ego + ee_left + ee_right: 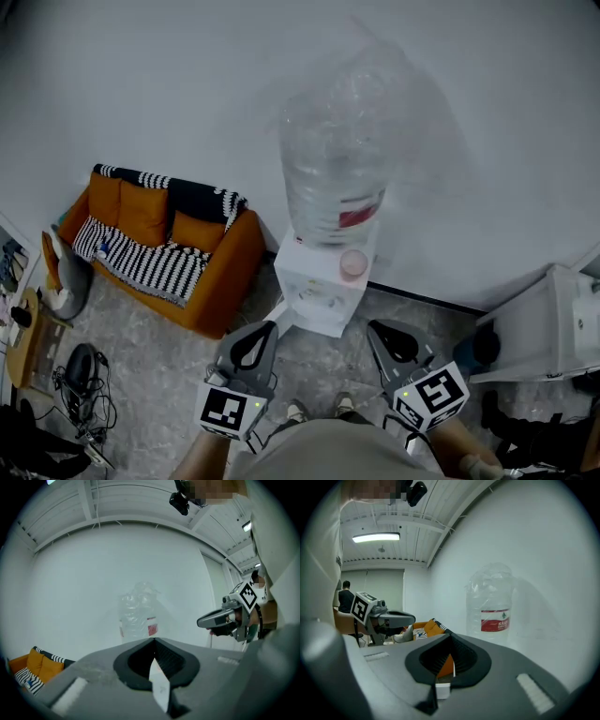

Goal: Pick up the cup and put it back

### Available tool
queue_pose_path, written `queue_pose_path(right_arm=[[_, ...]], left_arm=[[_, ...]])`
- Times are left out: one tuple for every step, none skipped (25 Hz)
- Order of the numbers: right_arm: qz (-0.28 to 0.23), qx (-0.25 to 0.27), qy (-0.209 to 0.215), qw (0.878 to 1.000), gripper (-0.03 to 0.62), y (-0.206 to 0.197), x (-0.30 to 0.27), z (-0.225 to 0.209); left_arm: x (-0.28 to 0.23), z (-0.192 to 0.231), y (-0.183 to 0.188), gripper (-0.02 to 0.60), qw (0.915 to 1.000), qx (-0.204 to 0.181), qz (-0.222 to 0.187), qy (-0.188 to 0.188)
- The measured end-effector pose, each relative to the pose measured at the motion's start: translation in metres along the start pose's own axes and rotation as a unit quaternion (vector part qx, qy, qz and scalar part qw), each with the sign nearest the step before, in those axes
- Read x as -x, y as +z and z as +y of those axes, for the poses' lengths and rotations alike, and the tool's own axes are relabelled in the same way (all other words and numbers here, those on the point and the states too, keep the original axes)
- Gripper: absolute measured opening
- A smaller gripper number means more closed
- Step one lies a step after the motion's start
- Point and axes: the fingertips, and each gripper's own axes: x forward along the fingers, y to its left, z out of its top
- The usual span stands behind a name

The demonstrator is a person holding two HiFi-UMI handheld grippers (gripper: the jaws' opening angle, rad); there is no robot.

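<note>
Before water dispenser (314, 291) — left hand-held gripper (270, 327), right hand-held gripper (373, 327) both clenched, empty; cup (353, 265) on dispenser.

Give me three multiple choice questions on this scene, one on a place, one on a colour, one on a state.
1. The sofa is: A green, B orange, C blue.
2. The cup stands: A on the sofa, B in a gripper, C on the dispenser, under the bottle.
3. The right gripper is: A shut, empty, B wide open, C shut on the cup.
B, orange cushions show; C, the head view shows it there; A, its jaws meet with nothing between.
</note>
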Motion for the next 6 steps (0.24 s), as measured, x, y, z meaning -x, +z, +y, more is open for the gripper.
queue_pose_path(right_arm=[[-0.002,0.000,0.001,1.000,0.003,0.0014,-0.0002,0.0006],[-0.004,0.000,0.002,1.000,0.003,0.0027,-0.0003,0.0016],[-0.007,-0.002,0.003,1.000,0.003,0.0038,-0.0004,0.0027],[-0.010,-0.004,0.004,1.000,0.003,0.0047,-0.0007,0.0037],[-0.013,-0.005,0.005,1.000,0.003,0.0056,-0.0010,0.0048],[-0.015,-0.007,0.006,1.000,0.003,0.0065,-0.0015,0.0058]], left_arm=[[0.0001,0.0012,-0.0003,0.003,1.0000,-0.008,-0.002,-0.001],[0.0006,0.0017,0.0001,0.002,1.0000,-0.004,-0.001,0.000],[0.0013,0.0017,0.0005,0.003,1.0000,0.004,0.000,0.002],[0.0020,0.0018,0.0007,0.003,1.0000,0.009,0.000,0.002],[0.0026,0.0019,0.0008,0.002,0.9999,0.010,0.000,0.002],[0.0031,0.0020,0.0009,0.003,0.9999,0.013,0.000,0.001]])
